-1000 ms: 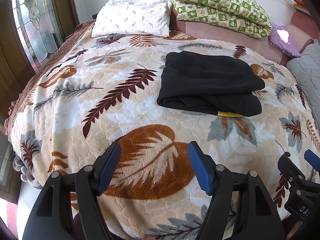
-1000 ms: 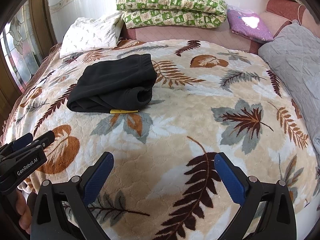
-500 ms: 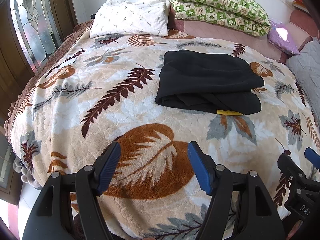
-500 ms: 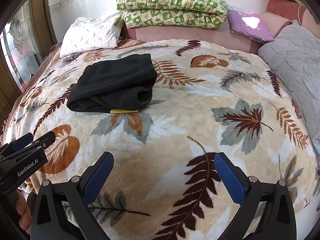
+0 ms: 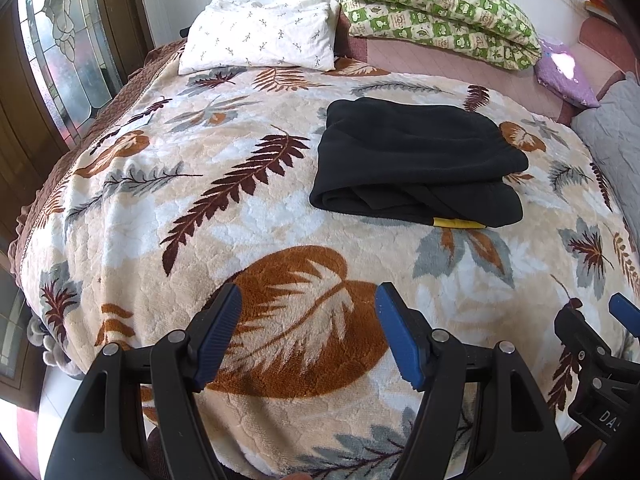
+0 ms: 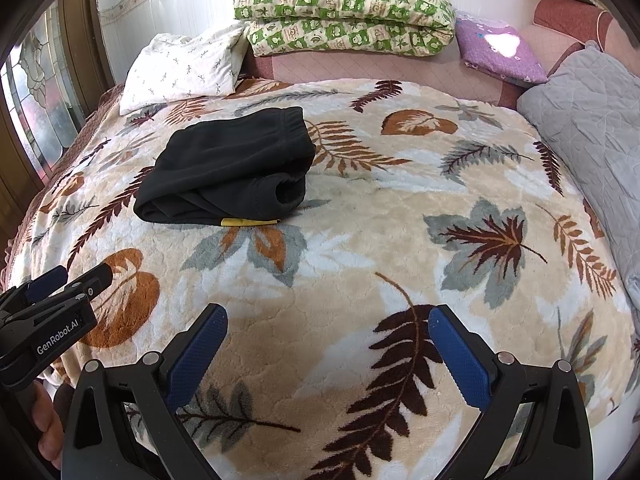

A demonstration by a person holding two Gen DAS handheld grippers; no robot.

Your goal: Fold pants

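Black pants [image 5: 416, 164] lie folded into a compact stack on the leaf-patterned blanket [image 5: 248, 208], with a yellow strip [image 5: 458, 223] showing at the near edge. They also show in the right wrist view [image 6: 232, 168]. My left gripper [image 5: 310, 312] is open and empty, held back over the near part of the bed, well short of the pants. My right gripper [image 6: 328, 334] is open and empty, near the bed's front edge, to the right of the pants. Each gripper shows at the edge of the other's view.
A white pillow [image 5: 260, 36] and a folded green checked quilt [image 5: 436, 4] lie at the head of the bed. A purple cushion [image 6: 496, 48] and a grey quilted cover [image 6: 592, 128] lie at the right. A stained-glass door [image 5: 68, 52] stands at the left.
The left wrist view has shifted slightly, so the pants sit a little lower and nearer in it. The right gripper and the pants have not moved.
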